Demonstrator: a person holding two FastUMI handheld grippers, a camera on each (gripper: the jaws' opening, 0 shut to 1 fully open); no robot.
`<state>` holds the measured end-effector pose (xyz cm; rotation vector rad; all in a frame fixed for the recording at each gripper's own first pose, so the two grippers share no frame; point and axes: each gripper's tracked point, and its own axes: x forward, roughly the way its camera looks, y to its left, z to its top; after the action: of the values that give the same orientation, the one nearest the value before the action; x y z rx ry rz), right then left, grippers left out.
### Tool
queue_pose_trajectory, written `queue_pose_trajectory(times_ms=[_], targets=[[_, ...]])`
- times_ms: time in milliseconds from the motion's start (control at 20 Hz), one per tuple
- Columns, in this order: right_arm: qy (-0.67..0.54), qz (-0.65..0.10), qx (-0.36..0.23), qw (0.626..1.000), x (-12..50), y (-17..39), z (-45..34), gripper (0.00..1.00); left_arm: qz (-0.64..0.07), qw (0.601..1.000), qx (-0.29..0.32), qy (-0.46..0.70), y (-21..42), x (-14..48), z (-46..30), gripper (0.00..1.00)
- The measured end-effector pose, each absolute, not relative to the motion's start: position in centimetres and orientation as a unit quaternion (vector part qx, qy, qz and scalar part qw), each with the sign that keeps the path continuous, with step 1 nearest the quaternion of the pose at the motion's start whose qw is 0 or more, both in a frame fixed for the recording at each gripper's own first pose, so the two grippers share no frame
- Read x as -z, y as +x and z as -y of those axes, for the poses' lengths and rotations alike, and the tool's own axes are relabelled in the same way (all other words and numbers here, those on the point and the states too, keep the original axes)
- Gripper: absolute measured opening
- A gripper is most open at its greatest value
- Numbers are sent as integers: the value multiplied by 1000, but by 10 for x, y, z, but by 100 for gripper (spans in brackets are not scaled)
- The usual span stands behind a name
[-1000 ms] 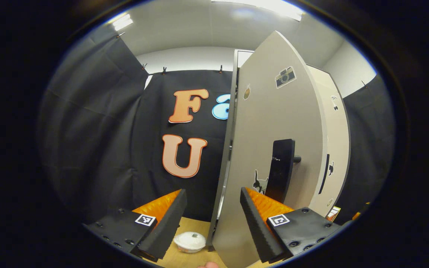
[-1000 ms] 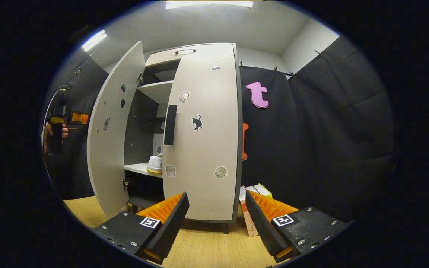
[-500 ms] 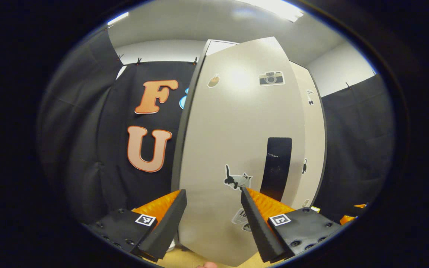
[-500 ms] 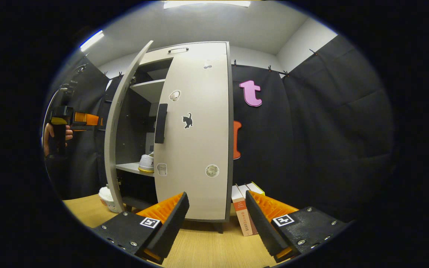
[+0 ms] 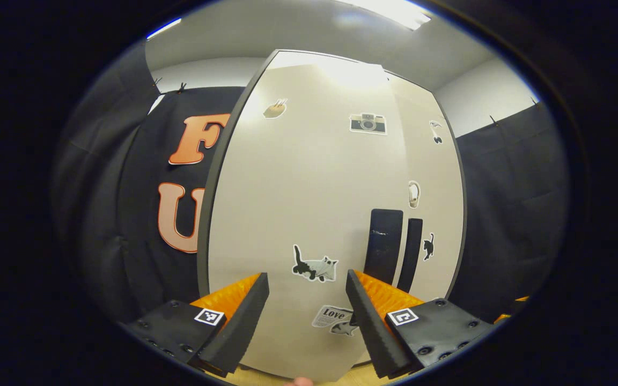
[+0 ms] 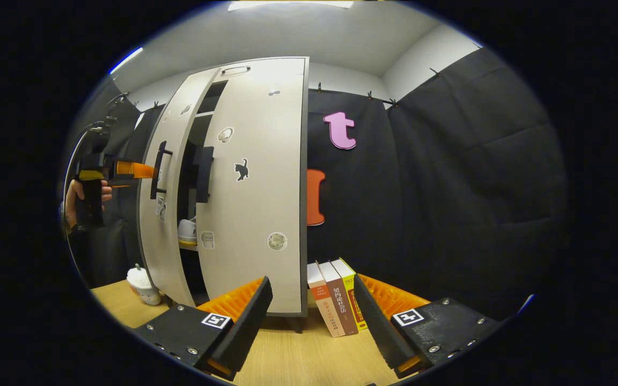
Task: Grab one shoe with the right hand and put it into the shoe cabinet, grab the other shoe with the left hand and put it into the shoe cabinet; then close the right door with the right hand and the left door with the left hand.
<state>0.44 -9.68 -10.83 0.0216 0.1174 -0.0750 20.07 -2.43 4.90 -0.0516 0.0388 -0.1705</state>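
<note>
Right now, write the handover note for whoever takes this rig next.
Left hand-held gripper: open, empty, against the beige left cabinet door, which is nearly shut; a narrow gap remains.
Right hand-held gripper: open, empty, held back from the cabinet.
Beige right door: closed.
One white shoe visible on the shelf through the gap; second shoe hidden.
Left: press the left door fully shut.
</note>
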Motion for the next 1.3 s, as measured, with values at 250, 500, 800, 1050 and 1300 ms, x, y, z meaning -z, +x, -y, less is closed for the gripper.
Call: queue_pose_trajectory(times_ms=[250, 500, 800, 1050, 1300], targets=[[15, -55, 42, 997, 105, 6, 102, 94, -24, 997, 78, 5, 219, -46, 36, 95], [20, -55, 45, 997, 105, 4, 103, 94, -29, 997, 73, 1, 223, -46, 39, 90], [16, -50, 39, 998, 100, -2, 100, 94, -30, 997, 66, -4, 220, -47, 39, 95], [15, -40, 29, 999, 90, -5, 91, 94, -30, 997, 72, -20, 179, -53, 35, 91], [21, -29, -8, 999, 77, 4, 62, 94, -4, 998, 67, 16, 104, -78, 33, 95]])
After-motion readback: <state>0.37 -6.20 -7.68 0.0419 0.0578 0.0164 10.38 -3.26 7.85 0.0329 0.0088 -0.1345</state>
